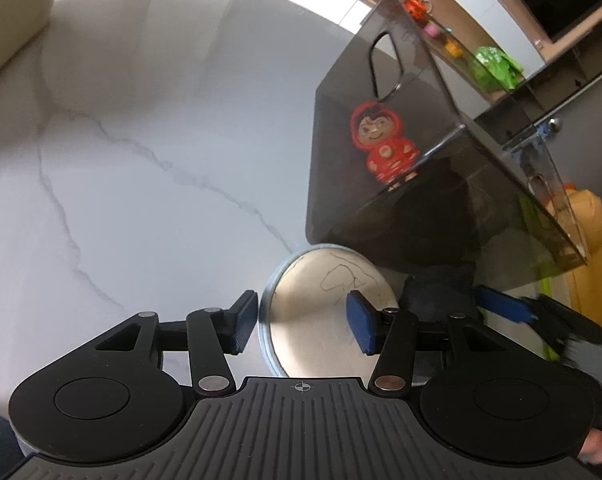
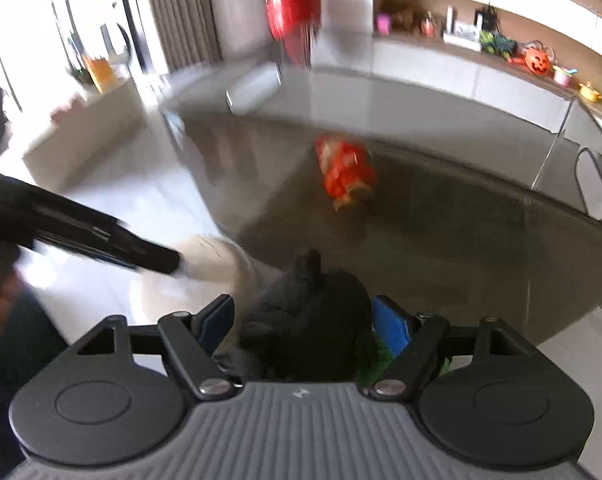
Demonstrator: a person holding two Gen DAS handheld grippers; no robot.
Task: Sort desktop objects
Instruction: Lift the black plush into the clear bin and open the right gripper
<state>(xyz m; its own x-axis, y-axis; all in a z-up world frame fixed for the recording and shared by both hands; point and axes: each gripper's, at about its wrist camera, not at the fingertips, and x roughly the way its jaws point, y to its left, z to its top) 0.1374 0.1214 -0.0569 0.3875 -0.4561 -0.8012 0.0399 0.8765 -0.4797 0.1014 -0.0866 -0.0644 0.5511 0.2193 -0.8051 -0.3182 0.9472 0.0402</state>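
A round metal-rimmed tin (image 1: pixel 321 320) with a scribbled pale top lies on the marble table (image 1: pixel 141 160). My left gripper (image 1: pixel 301 322) stands over it. Its left pad is against the tin's rim and its right pad lies over the tin's face; I cannot tell whether they press. My right gripper (image 2: pixel 303 322) is shut on a black plush toy (image 2: pixel 305 312) with a green part, right by the near wall of a smoky clear bin (image 2: pixel 461 240). Inside the bin (image 1: pixel 381 60) stands a red hooded figure (image 1: pixel 385 144). The right wrist view is blurred.
A beige container (image 1: pixel 9 20) stands at the table's far left. A shelf behind the bin holds small toys, among them an orange pumpkin (image 2: pixel 537 62) and a green bag (image 1: pixel 495 66). A yellow object (image 1: pixel 593 248) sits right of the bin.
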